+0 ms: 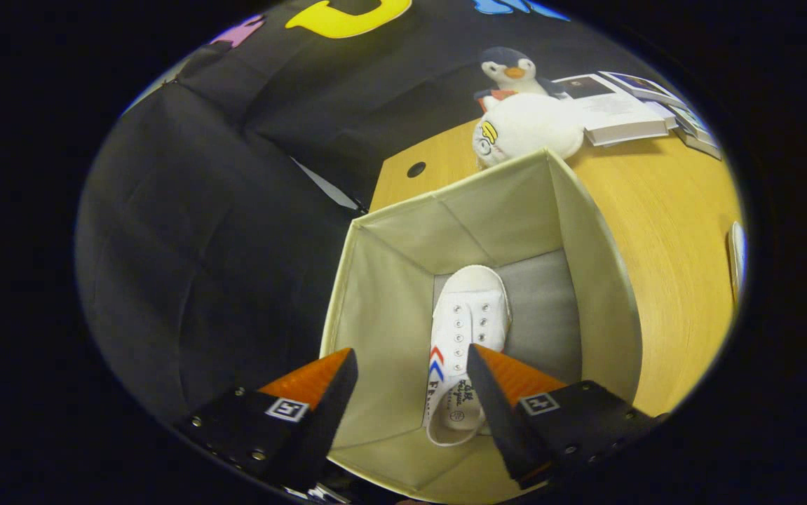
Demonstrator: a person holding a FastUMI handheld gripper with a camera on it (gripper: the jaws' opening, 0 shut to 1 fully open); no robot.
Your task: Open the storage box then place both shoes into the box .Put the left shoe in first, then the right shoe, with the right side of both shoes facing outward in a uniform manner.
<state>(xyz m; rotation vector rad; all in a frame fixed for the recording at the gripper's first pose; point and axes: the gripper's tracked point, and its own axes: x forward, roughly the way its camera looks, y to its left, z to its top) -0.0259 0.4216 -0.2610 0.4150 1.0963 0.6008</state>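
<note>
1 white shoe (465, 330) lies flat on the grey bottom of the open storage box (375, 294), toe pointing away. The gripper (410, 379) hangs above it, fingers wide apart, holding nothing. The other shoe must still go in. It could land on top of the first shoe, or face the wrong way. The box sits near the desk (662, 231) edge, so a bump may push it off.

Wooden desk (662, 231), light grain, round cable hole (416, 169) near far corner. White plush toy (526, 126) lying on desk at far end, penguin plush (512, 70) upright just behind, touching it. Stack of open books or magazines (620, 109) beside plushes. White rimmed object (736, 259) at desk's edge, unclear.
</note>
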